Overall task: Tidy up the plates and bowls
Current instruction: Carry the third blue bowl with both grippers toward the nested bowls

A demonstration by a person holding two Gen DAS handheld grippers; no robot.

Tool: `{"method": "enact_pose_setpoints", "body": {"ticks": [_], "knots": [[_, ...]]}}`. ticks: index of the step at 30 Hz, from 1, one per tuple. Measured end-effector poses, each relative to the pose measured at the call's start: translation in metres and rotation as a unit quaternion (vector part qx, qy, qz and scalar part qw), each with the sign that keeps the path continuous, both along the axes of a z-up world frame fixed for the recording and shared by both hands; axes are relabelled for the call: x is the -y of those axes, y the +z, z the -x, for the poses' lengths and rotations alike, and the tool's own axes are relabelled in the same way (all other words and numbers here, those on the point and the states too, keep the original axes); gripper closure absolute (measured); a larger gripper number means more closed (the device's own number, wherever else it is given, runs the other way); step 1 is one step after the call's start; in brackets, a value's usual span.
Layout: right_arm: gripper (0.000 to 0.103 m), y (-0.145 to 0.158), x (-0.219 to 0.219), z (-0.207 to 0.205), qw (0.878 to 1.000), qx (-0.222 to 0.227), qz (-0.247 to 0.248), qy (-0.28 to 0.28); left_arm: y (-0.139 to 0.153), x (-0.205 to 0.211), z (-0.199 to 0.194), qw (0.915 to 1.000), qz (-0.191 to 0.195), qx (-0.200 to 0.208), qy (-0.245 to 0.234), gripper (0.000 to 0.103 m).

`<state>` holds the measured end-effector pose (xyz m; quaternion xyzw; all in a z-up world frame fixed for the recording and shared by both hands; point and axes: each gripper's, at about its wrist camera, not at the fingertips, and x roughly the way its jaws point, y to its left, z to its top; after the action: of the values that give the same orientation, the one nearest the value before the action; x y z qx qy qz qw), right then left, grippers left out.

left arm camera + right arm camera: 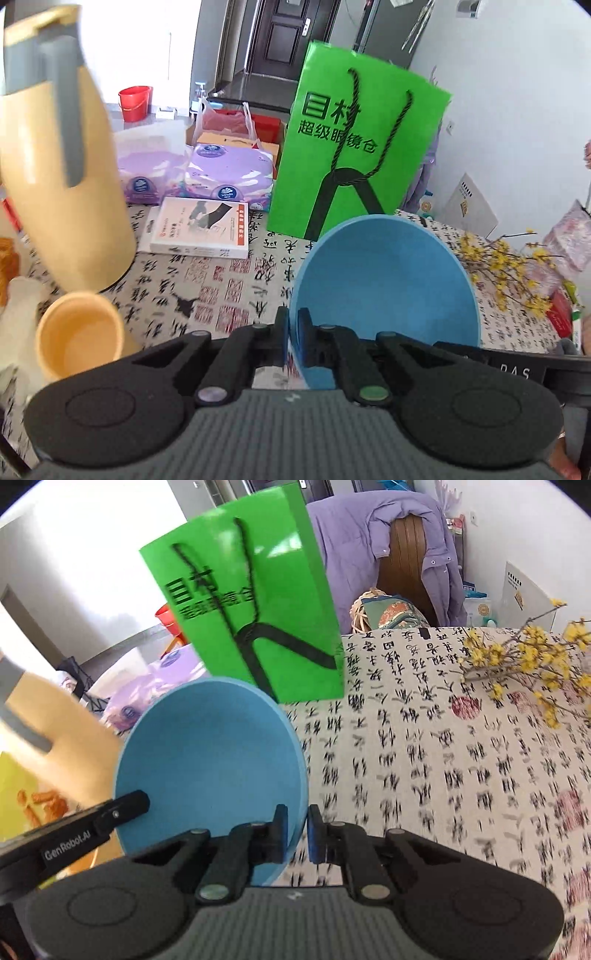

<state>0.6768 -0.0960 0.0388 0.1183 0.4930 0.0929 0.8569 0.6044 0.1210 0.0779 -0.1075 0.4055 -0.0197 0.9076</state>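
Pinching the rim of a blue bowl (384, 280), the left gripper (294, 334) has its two pads nearly together, one on the outer wall and one inside. The bowl is tilted up on edge above the table, its hollow opening to the right of those fingers.

In the right wrist view the same bowl (210, 760) shows its rounded underside, and the right gripper (297, 830) straddles the rim: its left pad lies against the underside, while a sliver of tablecloth shows between the rim and the right pad, so whether it grips cannot be told.

Beyond the bowl stands a green paper bag (354, 147) on the calligraphy tablecloth (424, 757). Left of the left fingers sit an orange cup (79, 338) and a tall cream jug (55, 166); right of the right fingers lie yellow flower sprigs (528, 657).
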Motion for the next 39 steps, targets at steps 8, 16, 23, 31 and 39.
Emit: {"method": "enact_pose_setpoints", "body": {"ticks": [8,16,23,31,39], "knots": [[0.093,0.040,0.002,0.129,0.999,0.033,0.014,0.013,0.022,0.010,0.134,0.9992,-0.002,0.034,0.018,0.098],[0.092,0.038,0.012,0.260,0.999,0.031,0.016,0.038,0.020,0.023,0.259,0.9984,-0.018,0.051,0.020,0.098],[0.092,0.030,0.021,0.333,0.998,0.030,0.009,0.049,0.006,0.028,0.322,0.9982,-0.013,0.054,0.025,0.098],[0.092,0.020,0.026,0.360,0.998,0.027,0.003,0.051,-0.003,0.031,0.348,0.9984,-0.013,0.050,0.024,0.098],[0.092,0.020,0.027,0.369,0.998,0.030,0.010,0.055,-0.003,0.033,0.355,0.9985,-0.006,0.049,0.025,0.098]]}}
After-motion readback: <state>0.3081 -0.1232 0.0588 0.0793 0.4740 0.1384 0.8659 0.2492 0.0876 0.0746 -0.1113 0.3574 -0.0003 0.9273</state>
